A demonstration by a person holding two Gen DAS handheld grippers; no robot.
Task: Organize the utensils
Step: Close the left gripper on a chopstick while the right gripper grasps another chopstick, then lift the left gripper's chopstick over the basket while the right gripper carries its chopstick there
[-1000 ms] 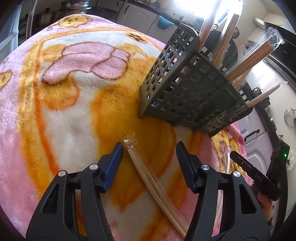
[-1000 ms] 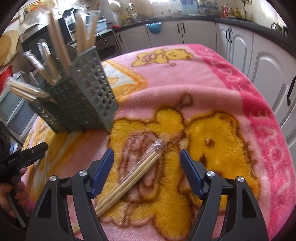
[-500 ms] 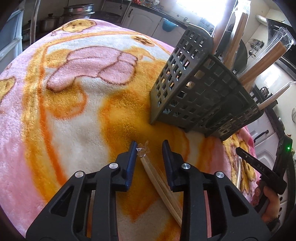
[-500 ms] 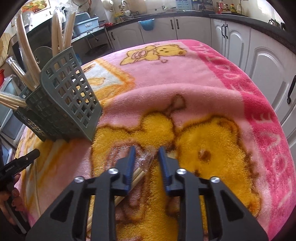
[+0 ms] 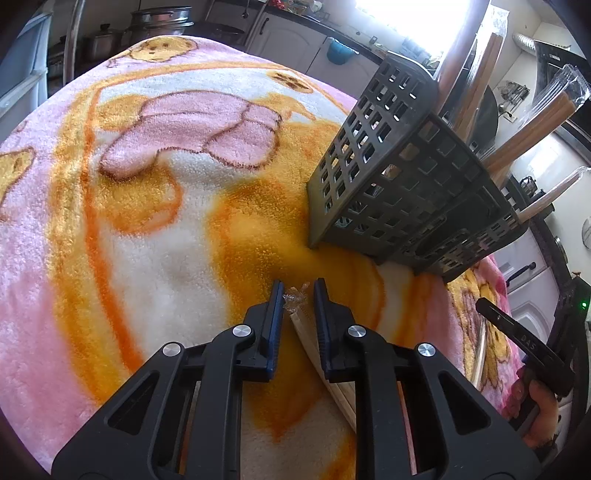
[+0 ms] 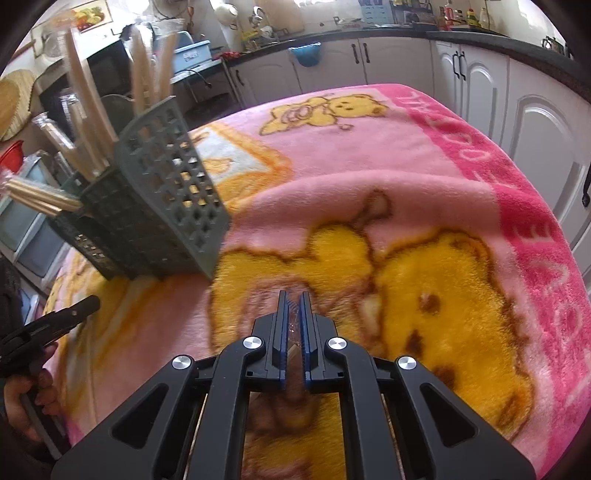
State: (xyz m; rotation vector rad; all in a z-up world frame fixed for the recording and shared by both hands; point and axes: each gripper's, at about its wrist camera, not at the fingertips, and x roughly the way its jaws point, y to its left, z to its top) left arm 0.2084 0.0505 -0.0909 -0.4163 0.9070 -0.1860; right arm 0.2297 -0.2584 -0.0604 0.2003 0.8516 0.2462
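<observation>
Flanking blanket [image 6: 424, 206] beside basket [image 6: 166, 206]

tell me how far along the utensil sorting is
Done: several wrapped chopstick pairs stand in the grey caddy. In hand: the right gripper is shut on one wrapped pair; the left gripper is closing around another pair. Left: both go in the caddy.

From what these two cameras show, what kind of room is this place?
Most likely a home kitchen: white cabinets under a dark countertop, metal pots at the back, and a utensil basket on a blanket-covered table.
</observation>
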